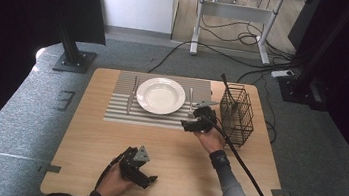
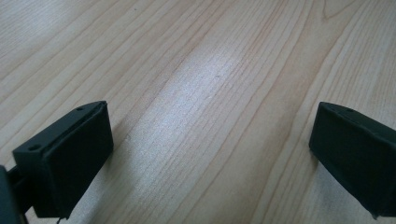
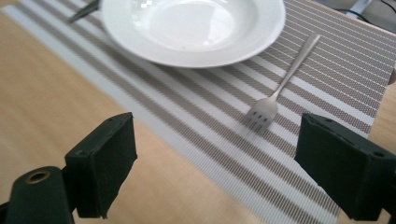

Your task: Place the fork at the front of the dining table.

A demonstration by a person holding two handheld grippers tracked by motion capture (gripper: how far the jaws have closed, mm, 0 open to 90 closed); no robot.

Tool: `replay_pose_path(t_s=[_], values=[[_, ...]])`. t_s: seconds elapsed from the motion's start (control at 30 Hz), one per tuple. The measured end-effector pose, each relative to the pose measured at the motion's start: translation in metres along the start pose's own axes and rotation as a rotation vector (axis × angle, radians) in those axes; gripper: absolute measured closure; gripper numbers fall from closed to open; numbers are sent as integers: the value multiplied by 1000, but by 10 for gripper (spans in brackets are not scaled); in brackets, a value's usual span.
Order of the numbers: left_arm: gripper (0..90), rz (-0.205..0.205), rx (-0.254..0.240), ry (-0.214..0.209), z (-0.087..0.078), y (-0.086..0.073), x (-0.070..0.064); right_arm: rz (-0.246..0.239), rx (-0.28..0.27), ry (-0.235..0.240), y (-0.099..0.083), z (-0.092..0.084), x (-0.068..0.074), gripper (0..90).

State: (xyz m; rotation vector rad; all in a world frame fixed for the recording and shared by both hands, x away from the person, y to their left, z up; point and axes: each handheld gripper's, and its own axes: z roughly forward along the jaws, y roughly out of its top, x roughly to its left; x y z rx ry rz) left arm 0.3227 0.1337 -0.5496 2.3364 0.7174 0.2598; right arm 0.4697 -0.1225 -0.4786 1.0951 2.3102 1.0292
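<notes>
Right tongs (image 3: 212,168) spread, empty, above placemat (image 3: 327,60) edge. Fork (image 3: 280,88) flat at plate's (image 3: 187,28) three o'clock: light, stiff, slippery steel; I'd pinch mid-handle. Left tongs (image 2: 210,154) spread over bench (image 2: 196,70).

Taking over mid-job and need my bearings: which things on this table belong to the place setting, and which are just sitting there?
In the job:
- silver metal fork
- round white ceramic plate
- grey striped woven placemat
- silver metal knife
- right tool, open

Lying about:
- black wire basket
- left tool, open, over bare wood
</notes>
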Motion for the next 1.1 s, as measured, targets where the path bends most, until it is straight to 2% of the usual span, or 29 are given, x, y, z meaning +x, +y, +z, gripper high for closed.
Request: replay_pose_path(t_s=[0.2,0.27,0.3,0.33,0.37,0.4,0.47,0.5,0.53,0.57,0.63,0.77,0.83,0.87,0.9,0.97,1.1], values=[[0,-3,1,3,0,0,0,-59,-26,21,-15,-36,20,28],[0,-2,0,4,0,0,0,-56,-34,29,-24,-47,24,14],[0,-2,0,4,0,0,0,-56,-34,29,-24,-47,24,14],[0,-4,0,4,0,0,0,-59,-43,34,-30,-52,25,14],[0,-6,-1,4,0,0,0,-56,-44,47,-43,-61,27,12],[0,-6,-1,4,0,0,0,-56,-44,47,-43,-61,27,12],[0,-3,0,5,0,0,0,-64,-38,37,-62,-69,27,0],[0,-4,0,4,0,0,0,-64,-35,38,-70,-70,26,0],[0,-4,0,4,0,0,0,-64,-35,38,-70,-70,26,0],[0,-4,-1,5,0,0,0,-64,-18,28,-87,-70,24,0],[0,-5,-1,5,0,0,0,-73,2,17,-99,-68,21,0],[0,-5,-1,5,0,0,0,-39,42,21,-128,-59,13,0],[0,-5,-1,5,0,0,0,-39,65,22,-138,-54,10,0],[0,-5,-1,5,0,0,0,-39,65,22,-138,-54,10,0],[0,-5,0,5,0,0,-1,-18,72,35,-144,-51,7,0],[0,-5,0,5,0,0,-1,10,54,47,-146,-49,6,0],[0,-5,0,5,0,0,-1,7,56,45,-146,-48,6,0]])
